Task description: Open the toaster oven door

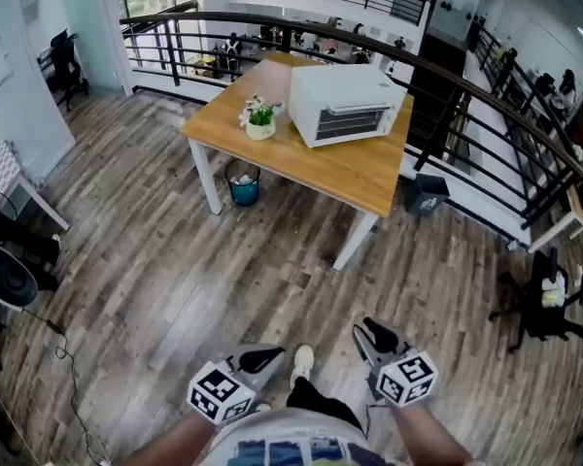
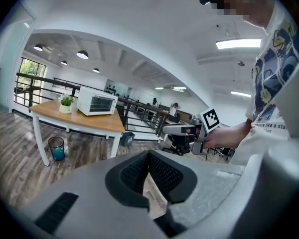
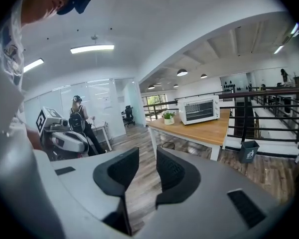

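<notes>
The toaster oven (image 1: 342, 102) shows too small to make out its door handle.

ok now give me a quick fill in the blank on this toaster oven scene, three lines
1. The toaster oven sits on the wooden table with its door ____.
2. Beside it on the table stands a small potted ____.
3. The right gripper has its jaws ____, with nothing between them.

Missing words: closed; plant; open
</notes>
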Tool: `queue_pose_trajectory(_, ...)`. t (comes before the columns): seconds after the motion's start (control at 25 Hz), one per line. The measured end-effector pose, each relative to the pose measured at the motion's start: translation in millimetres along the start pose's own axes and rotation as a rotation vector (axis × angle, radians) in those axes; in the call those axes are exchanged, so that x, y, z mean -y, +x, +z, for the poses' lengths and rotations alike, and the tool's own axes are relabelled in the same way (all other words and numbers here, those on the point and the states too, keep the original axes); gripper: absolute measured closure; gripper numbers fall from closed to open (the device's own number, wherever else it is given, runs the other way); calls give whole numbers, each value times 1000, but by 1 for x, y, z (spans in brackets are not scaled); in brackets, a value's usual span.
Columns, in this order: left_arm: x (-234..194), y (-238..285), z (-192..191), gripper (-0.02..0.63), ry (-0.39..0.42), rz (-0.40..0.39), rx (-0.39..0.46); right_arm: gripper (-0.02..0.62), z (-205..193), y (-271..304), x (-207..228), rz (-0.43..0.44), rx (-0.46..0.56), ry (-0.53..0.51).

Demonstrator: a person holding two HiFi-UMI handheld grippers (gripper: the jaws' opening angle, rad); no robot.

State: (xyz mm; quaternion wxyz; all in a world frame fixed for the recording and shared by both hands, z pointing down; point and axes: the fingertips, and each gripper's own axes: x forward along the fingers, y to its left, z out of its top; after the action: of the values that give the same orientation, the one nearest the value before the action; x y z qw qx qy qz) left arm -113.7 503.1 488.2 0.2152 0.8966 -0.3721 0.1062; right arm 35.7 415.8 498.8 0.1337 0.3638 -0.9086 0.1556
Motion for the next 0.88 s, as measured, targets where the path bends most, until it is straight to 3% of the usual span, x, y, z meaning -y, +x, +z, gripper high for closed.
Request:
queue_pose_trajectory(0.4, -73, 127, 108, 604, 60, 23, 7, 479, 71, 83, 135, 36, 8, -28)
queue_pose_trajectory(0.64, -113, 169, 140, 603, 50, 13, 0, 469, 94, 128, 193, 11, 26, -23)
queue_pose_trajectory(0.88, -180, 198, 164, 604, 32, -18, 6, 469, 124, 184, 238, -53, 27, -22)
